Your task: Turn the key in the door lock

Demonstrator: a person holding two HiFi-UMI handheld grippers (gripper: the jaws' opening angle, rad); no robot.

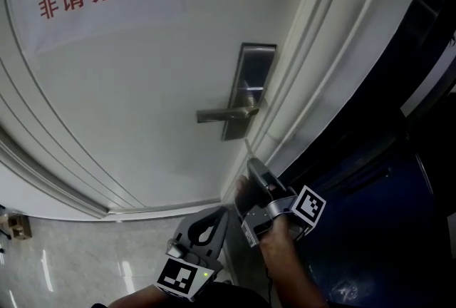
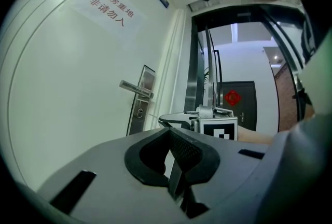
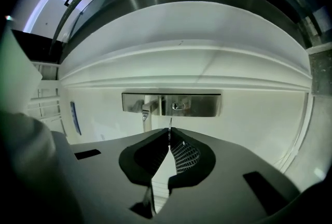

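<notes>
Right claw (image 3: 169, 132) is pinched tight on the key (image 3: 169, 123). Its thin blade points straight ahead at the keyhole (image 3: 178, 106) in the steel lock plate (image 3: 205, 105), near but not yet in, and slightly off line. Left claw (image 2: 169, 130), closed on nothing, hangs lower and farther back. The handle (image 1: 224, 114) juts from the white door (image 1: 142, 71); a dark hallway lies to the right.

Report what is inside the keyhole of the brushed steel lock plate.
Nothing: the keyhole shows bare. The thin metal key, pinched in the right gripper, points at it; the jaws cover its head.
</notes>
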